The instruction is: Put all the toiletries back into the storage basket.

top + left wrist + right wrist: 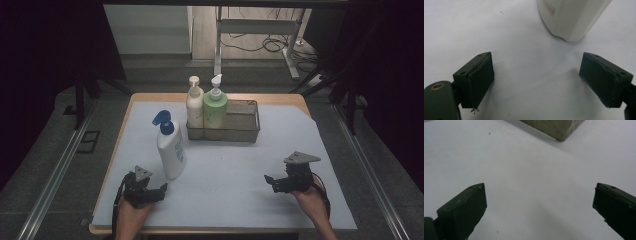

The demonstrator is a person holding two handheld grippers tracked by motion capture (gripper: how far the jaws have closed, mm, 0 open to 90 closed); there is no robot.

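A white pump bottle with a blue pump head [170,147] stands upright on the white sheet, left of centre. Its base [571,18] fills the top of the left gripper view, just ahead of the jaws. My left gripper [159,192] rests near the front edge, just in front of that bottle, open with nothing between its jaws [536,80]. My right gripper [271,182] sits at the front right, open and empty [539,205]. A wire basket [245,131] at the back holds a cream pump bottle [194,106] and a green pump bottle [215,108]; its right half is free.
The white sheet [230,180] covers a wooden table with bare wood edge [150,96] at the back. A basket corner [554,128] shows at the top of the right gripper view. Metal rails [55,175] run along both sides of the table.
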